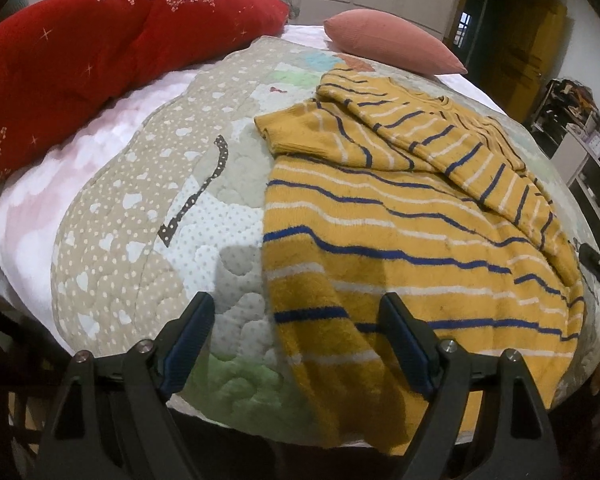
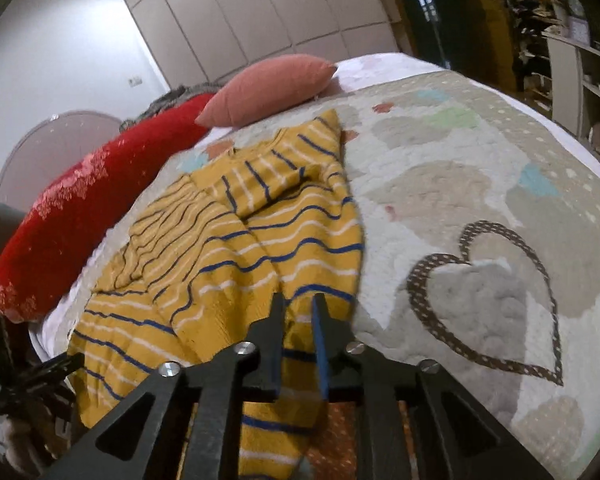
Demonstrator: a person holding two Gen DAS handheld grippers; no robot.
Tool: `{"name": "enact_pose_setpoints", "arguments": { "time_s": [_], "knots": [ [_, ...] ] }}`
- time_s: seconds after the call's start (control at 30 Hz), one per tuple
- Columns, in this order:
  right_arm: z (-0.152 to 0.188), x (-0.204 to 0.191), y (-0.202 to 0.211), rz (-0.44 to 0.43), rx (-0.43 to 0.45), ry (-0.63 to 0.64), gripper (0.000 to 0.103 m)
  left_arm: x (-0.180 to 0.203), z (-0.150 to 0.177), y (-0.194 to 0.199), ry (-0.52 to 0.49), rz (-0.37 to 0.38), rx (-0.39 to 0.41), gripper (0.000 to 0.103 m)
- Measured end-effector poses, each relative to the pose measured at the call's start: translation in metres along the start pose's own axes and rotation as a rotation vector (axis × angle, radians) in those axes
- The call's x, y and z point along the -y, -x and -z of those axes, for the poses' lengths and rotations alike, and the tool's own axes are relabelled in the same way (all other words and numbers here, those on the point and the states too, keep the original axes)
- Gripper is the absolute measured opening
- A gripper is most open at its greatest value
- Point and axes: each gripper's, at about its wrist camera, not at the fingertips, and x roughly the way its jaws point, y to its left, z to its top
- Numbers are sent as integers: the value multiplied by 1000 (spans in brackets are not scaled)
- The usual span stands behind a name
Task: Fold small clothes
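Note:
A yellow sweater (image 1: 400, 216) with blue and white stripes lies spread on the quilt, one sleeve folded across its chest. My left gripper (image 1: 296, 304) hovers open and wide over the sweater's near left hem; one fingertip (image 1: 388, 304) is above the knit, the other above the quilt. In the right wrist view the same sweater (image 2: 236, 240) runs to the bed's near edge and hangs over it. My right gripper (image 2: 299, 304) stands at the near right hem, jaws narrow, with a fold of the yellow knit filling the gap between them.
The patchwork quilt (image 1: 148, 208) with a dotted heart outline (image 2: 488, 296) covers the bed. A red cushion (image 1: 80, 64) and a pink pillow (image 1: 392, 40) lie at the far side. Shelves (image 2: 580, 80) stand to the right, wardrobe doors behind.

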Motion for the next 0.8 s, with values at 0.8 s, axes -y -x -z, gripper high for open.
{"name": "enact_pose_setpoints", "arguments": {
  "time_s": [0.8],
  "knots": [
    [30, 27, -12, -81, 38, -99, 40, 15, 4, -7, 25, -5, -13, 90]
  ]
}}
